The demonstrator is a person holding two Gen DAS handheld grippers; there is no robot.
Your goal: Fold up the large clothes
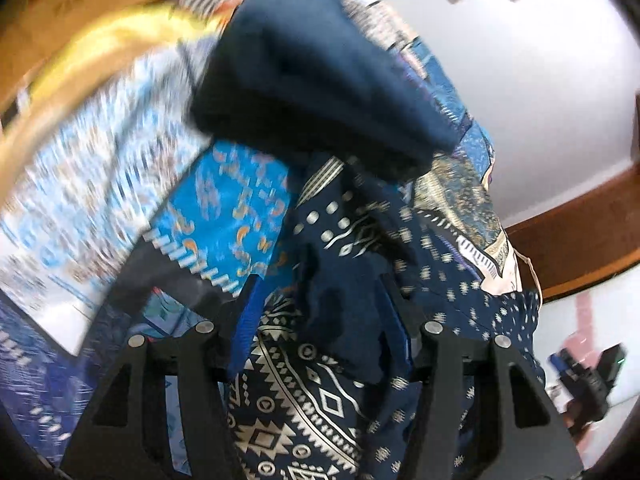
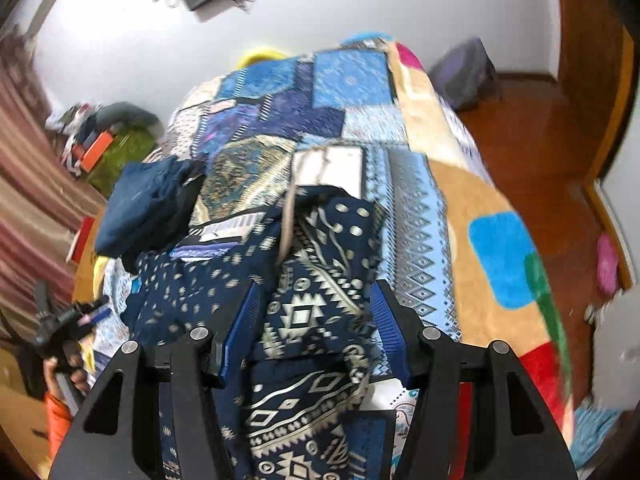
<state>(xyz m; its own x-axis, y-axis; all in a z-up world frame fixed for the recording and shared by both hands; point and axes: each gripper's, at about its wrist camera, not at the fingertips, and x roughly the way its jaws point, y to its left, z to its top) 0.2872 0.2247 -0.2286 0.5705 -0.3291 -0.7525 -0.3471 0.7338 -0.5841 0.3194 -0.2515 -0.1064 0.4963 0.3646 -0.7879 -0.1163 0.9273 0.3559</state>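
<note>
A navy garment with a cream tribal print (image 1: 312,392) fills the space between the fingers of my left gripper (image 1: 320,320), bunched and hanging; the jaws stand apart with cloth between them. The same garment (image 2: 312,320) runs between the blue-padded fingers of my right gripper (image 2: 316,312), bunched up above the bed. A folded plain navy cloth (image 1: 312,76) lies on the bed beyond; it also shows in the right wrist view (image 2: 148,204). Whether either gripper pinches the cloth is hidden by the folds.
A bed with a blue patchwork cover (image 2: 320,92) and a tan blanket with coloured patches (image 2: 480,208) lies below. A wooden floor (image 2: 520,128) is to the right. The other hand-held gripper (image 2: 68,320) shows at left. Curtains (image 2: 24,184) hang at far left.
</note>
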